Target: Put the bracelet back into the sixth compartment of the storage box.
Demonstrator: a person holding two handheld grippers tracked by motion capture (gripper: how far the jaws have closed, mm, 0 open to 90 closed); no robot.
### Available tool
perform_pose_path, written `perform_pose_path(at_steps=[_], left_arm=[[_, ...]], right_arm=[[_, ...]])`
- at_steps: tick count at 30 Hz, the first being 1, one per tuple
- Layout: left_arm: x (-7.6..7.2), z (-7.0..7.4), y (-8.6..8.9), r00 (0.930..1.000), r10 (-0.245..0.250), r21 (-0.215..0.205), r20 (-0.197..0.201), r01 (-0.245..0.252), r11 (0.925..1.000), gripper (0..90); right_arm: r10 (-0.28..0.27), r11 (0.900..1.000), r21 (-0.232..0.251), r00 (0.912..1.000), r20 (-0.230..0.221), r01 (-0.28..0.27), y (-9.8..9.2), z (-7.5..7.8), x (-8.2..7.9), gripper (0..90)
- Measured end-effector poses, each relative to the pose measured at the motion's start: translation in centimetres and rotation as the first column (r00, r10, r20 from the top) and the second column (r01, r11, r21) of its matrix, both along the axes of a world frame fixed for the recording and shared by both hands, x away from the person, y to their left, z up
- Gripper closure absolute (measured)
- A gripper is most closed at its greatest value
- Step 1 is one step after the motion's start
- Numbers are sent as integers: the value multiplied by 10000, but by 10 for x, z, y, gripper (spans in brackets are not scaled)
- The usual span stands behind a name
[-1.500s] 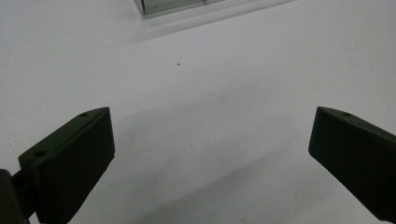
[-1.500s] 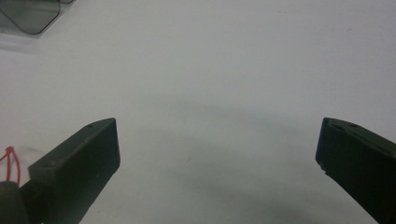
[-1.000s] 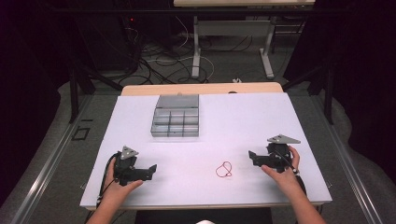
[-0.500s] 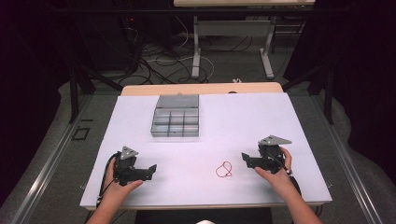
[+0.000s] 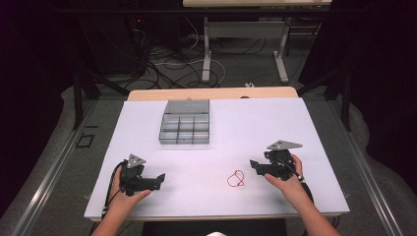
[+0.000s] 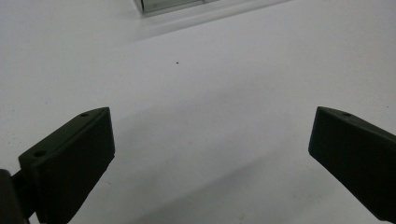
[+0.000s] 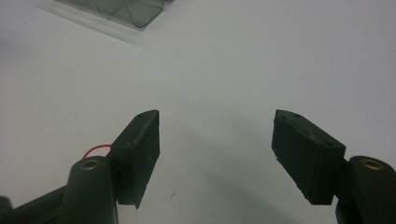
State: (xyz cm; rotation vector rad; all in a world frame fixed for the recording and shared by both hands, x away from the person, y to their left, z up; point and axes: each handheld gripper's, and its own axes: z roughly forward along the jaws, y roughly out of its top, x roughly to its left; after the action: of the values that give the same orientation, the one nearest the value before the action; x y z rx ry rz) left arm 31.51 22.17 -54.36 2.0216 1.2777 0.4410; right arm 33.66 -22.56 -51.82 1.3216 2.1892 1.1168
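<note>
Near the counter's (image 5: pixel 147 128) front edge, the thin red loop (image 5: pixel 236 178) lies flat just left of your right gripper (image 5: pixel 255 164), whose half-open, empty jaws have just been closing and may skid over it.

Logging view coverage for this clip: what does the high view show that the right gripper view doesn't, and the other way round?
High view: the whole red band, both hands and the left gripper.

Right gripper view: its own jaws close up, apart and just closing with nothing between, a red sliver beside one.

Both: the right gripper, the white table and the compartment box.
</note>
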Motion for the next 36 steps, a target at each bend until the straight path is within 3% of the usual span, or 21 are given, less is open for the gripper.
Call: perform_pose_path(at_steps=[14, 19, 25, 31, 36], left_arm=[[0, 0, 0, 10000, 13, 19, -30, -13, 10000, 5], [0, 0, 0, 10000, -34, 82, -9, 34, 10000, 5], [0, 0, 1, 10000, -33, 56, 6, 33, 10000, 6], [0, 0, 1, 10000, -43, 94, -4, 43, 9999, 6], [0, 0, 1, 10000, -46, 94, -11, 46, 9999, 5]], right_arm=[[894, 9958, -169, 9950, -448, -903, 15, 2, 8, 388], [1300, 9907, -313, 9885, -779, -1328, 26, 2, 11, 416], [1687, 9847, -293, 9822, -829, -1717, 35, -1, 15, 459], [1860, 9812, -318, 9763, -1105, -1905, 41, -4, 16, 481], [1862, 9811, -324, 9767, -1066, -1906, 43, -6, 18, 499]])
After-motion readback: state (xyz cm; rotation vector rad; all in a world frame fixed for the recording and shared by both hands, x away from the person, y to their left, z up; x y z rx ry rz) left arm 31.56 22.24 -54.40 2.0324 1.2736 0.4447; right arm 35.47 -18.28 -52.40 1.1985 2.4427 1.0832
